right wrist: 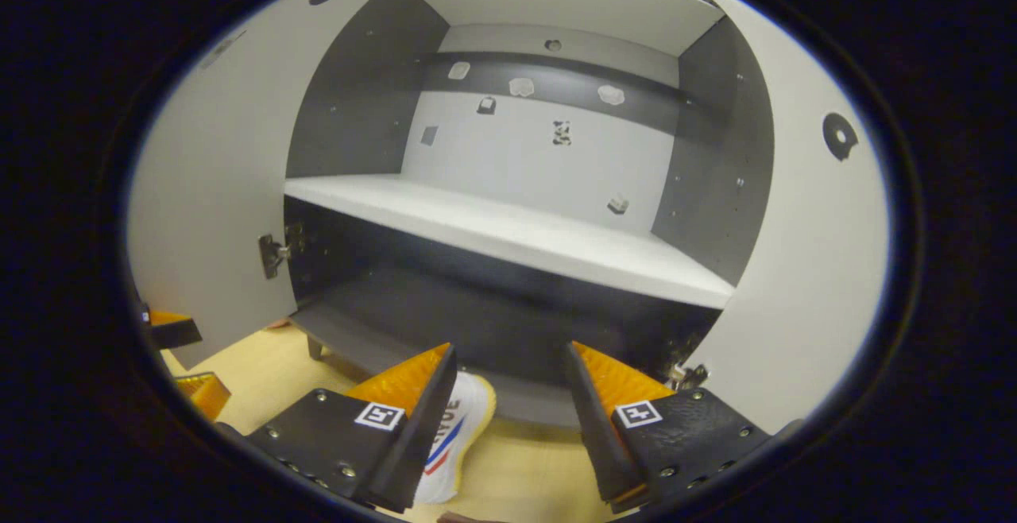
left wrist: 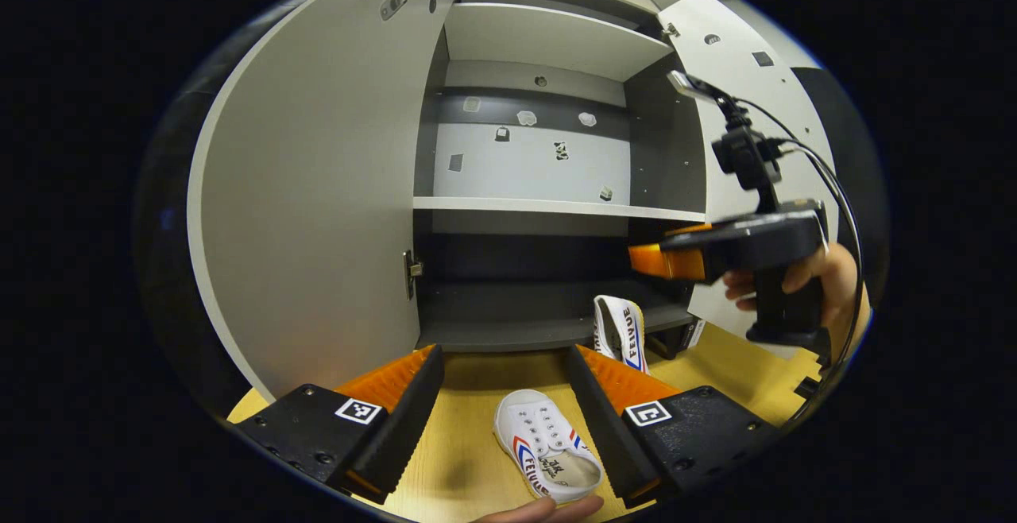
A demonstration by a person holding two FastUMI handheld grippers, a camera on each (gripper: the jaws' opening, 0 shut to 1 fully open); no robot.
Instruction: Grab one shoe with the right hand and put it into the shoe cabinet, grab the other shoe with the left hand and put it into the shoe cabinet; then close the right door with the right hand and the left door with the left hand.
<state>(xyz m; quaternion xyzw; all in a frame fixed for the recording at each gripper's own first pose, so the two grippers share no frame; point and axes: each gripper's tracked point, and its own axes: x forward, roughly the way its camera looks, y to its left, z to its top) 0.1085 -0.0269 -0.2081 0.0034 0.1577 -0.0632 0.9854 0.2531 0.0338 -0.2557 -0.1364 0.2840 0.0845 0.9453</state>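
A white canvas shoe (left wrist: 548,447) with red and blue stripes lies on the wooden floor, low between the spread fingers of my left gripper (left wrist: 504,356), which is open and touches nothing. The other shoe (left wrist: 620,332) stands tilted on its side at the front edge of the cabinet's bottom shelf (left wrist: 508,324). A hand holds my right gripper (left wrist: 659,261) just above and right of that shoe. In the right gripper view, my right gripper (right wrist: 512,352) is open, and the shoe (right wrist: 453,435) shows partly behind its left finger. My left gripper (right wrist: 181,360) peeks in at the far left.
The shoe cabinet (right wrist: 508,229) stands open with a white middle shelf and a dark interior. Its left door (left wrist: 310,189) and right door (left wrist: 747,78) both swing wide. Cables trail from the right gripper's handle (left wrist: 834,181). Wooden floor (left wrist: 477,372) runs in front.
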